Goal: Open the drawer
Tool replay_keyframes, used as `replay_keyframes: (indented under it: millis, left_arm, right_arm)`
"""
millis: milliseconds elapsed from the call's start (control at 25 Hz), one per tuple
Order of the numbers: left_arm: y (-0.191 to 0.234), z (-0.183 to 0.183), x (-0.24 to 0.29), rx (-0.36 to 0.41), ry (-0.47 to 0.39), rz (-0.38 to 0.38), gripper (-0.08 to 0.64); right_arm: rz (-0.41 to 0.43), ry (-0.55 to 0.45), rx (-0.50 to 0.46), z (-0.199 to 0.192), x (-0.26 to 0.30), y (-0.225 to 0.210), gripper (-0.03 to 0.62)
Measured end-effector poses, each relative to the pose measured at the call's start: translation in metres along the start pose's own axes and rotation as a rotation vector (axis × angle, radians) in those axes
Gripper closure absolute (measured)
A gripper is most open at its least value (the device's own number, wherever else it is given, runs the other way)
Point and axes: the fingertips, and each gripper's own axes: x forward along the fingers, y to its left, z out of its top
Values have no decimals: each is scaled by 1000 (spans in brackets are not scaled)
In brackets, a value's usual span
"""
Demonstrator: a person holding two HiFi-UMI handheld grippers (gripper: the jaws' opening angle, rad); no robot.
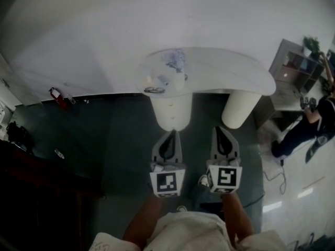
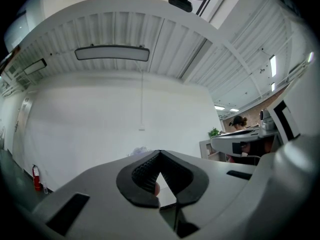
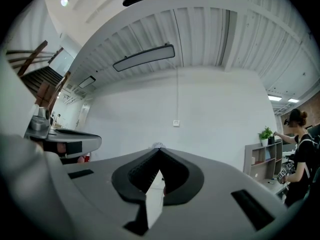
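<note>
A white curved desk (image 1: 225, 72) stands on two round pedestals. The left pedestal (image 1: 178, 111) carries small knobs down its front, which mark the drawers; they look closed. My left gripper (image 1: 171, 133) (image 2: 159, 153) hovers just short of that pedestal with its jaws shut and nothing between them. My right gripper (image 1: 220, 128) (image 3: 159, 150) is held beside it, near the right pedestal (image 1: 239, 110), also shut and empty. Both point roughly level toward the white wall. Neither touches the desk.
On the desk lie a pair of glasses (image 1: 154, 90), a small cup (image 1: 179, 81) and a crumpled bluish thing (image 1: 175, 58). A red fire extinguisher (image 1: 56, 94) stands by the wall at left. At right are a shelf unit (image 1: 298, 67) and a person (image 1: 309, 124).
</note>
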Motion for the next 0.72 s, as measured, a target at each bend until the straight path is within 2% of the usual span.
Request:
replay_keyframes:
  millis: [720]
  left_arm:
    - [-8,-6,158,17,3,74,557]
  right_arm:
    - [83,-22,21,-10,141,-87,588]
